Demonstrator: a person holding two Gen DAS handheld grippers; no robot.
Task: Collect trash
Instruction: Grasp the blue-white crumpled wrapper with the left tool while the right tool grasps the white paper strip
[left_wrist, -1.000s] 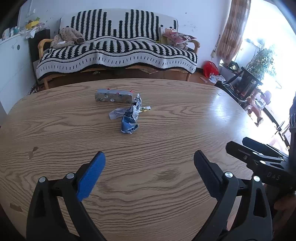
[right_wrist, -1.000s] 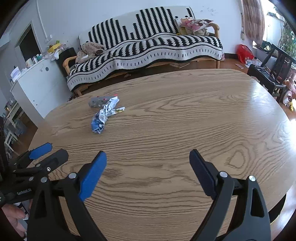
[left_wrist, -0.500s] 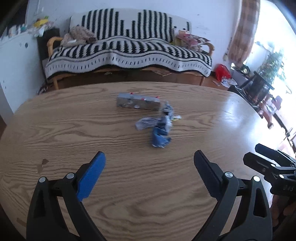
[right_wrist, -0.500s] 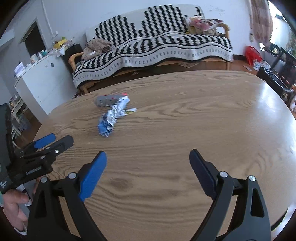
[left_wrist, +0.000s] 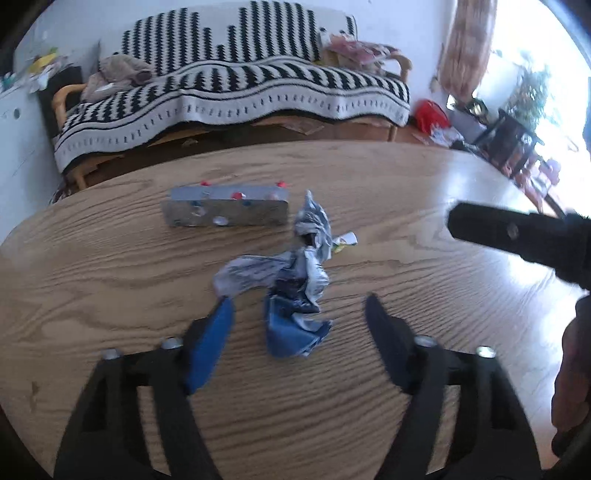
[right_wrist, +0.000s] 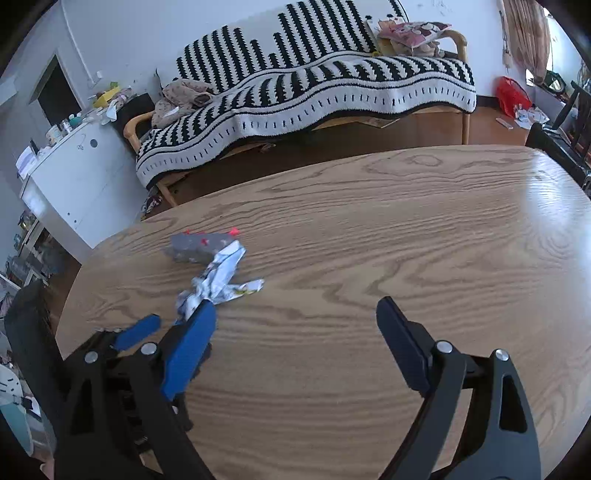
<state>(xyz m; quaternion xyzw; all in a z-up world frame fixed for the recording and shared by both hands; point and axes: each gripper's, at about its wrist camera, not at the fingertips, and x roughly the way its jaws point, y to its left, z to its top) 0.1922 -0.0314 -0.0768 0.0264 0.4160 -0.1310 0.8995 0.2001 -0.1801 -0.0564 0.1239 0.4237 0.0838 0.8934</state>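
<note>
A crumpled blue and silver wrapper (left_wrist: 295, 295) lies on the wooden table (left_wrist: 110, 277); it also shows in the right wrist view (right_wrist: 218, 277). A grey box with red dots (left_wrist: 227, 208) lies just behind it, also in the right wrist view (right_wrist: 197, 245). My left gripper (left_wrist: 299, 306) is open, its jaws standing either side of the wrapper's near end without touching it. My right gripper (right_wrist: 295, 314) is open and empty over bare table to the right of the trash. The right gripper shows as a black bar in the left wrist view (left_wrist: 517, 236).
A sofa with a black and white striped blanket (left_wrist: 229, 85) stands beyond the table's far edge. A white cabinet (right_wrist: 74, 173) is at the left. Dark chairs (left_wrist: 513, 140) stand at the right by the window.
My left gripper has moved forward to the wrapper, which now sits between its open jaws. My right gripper has moved forward and left, closer to the trash.
</note>
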